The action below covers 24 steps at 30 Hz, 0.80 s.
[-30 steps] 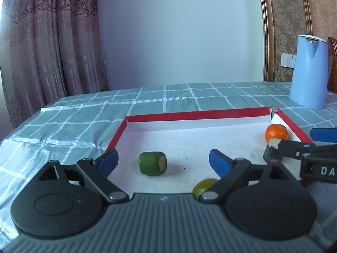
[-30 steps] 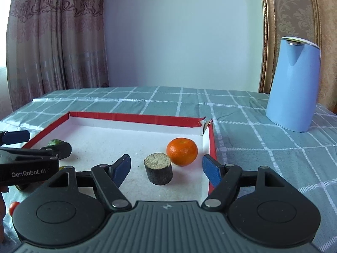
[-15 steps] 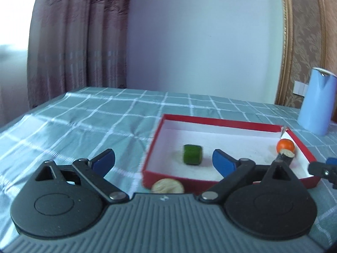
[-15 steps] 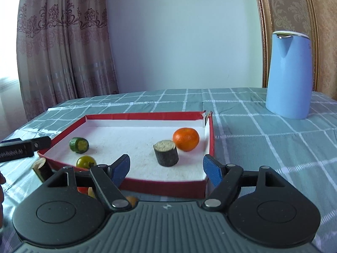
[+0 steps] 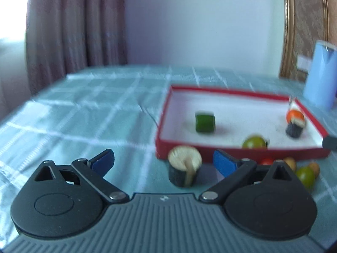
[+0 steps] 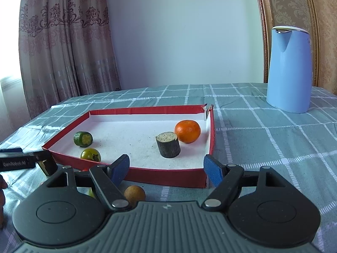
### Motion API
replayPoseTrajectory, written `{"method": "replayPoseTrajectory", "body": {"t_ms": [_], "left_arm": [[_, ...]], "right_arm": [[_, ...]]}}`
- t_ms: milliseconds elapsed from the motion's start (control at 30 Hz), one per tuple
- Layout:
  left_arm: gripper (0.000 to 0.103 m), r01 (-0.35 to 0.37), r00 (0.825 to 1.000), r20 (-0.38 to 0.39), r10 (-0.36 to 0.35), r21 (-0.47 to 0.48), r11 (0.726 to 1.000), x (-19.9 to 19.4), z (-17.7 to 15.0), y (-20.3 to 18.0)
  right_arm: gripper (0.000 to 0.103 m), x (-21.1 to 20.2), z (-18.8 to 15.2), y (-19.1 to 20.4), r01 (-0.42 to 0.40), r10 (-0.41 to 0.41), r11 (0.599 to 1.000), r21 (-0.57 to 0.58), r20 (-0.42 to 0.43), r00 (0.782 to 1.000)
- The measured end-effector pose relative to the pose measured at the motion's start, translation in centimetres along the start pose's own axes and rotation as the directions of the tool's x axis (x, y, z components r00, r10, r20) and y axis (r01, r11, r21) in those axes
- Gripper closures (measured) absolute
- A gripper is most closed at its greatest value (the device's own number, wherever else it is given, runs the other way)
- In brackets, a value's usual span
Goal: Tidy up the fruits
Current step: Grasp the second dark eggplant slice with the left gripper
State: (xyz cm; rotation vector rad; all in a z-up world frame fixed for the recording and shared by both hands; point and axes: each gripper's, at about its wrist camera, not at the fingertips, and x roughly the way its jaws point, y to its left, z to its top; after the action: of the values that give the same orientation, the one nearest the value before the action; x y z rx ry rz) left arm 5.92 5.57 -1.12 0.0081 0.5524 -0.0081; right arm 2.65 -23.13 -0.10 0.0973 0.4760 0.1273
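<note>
A red-walled white tray holds a green cucumber piece, a green tomato, a dark sugarcane stub and an orange. A dark stub with a pale cut top stands on the cloth before the tray, between the fingers of my open, empty left gripper. My right gripper is open and empty before the tray's front wall. A brown longan lies under it.
A blue kettle stands at the back right. Small fruits lie on the cloth before the tray: a red one, a green one, brown ones. The left gripper's tip shows at the right view's left edge. Curtains hang behind.
Both grippers have pulled back from over the tray to the cloth in front of it. The left one has swung left, and the pale-topped stub now stands between its fingers.
</note>
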Motion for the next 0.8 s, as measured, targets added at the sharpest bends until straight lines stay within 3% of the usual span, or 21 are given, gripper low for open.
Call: {"method": "replayPoseTrajectory", "body": {"t_ms": [167,333,467,533,700,800], "left_arm": [[0.01,-0.003,0.996,-0.095,-0.002,-0.048,0.999,1.5,-0.2,0.7],[0.013,-0.003,0.995,-0.099,0.0,-0.029,1.0,1.6,-0.4,0.4],[0.022,-0.001,0.996,-0.092,-0.002,-0.035,0.999,1.4,-0.3,0.5],[0.027,0.005,0.996,-0.088,-0.007,-0.023,1.0,1.3,-0.3,0.3],[0.064,0.027,0.997,-0.071,-0.027,-0.001,1.0,1.1,-0.2,-0.1],[0.073,0.041,0.997,-0.066,-0.041,0.007,0.999,1.0,-0.2,-0.2]], "right_arm": [[0.026,0.3,-0.2,0.3,0.005,-0.006,1.0,-0.021,-0.014,1.0],[0.026,0.4,-0.3,0.5,0.008,-0.009,0.999,-0.035,-0.024,1.0],[0.026,0.4,-0.3,0.5,0.012,-0.013,0.999,-0.038,-0.024,1.0],[0.026,0.4,-0.3,0.5,0.012,-0.013,0.999,-0.039,-0.023,1.0],[0.026,0.5,-0.4,0.7,0.02,-0.022,0.998,-0.054,-0.023,0.999],[0.026,0.4,-0.4,0.8,0.025,-0.026,0.998,-0.055,-0.017,0.999]]}}
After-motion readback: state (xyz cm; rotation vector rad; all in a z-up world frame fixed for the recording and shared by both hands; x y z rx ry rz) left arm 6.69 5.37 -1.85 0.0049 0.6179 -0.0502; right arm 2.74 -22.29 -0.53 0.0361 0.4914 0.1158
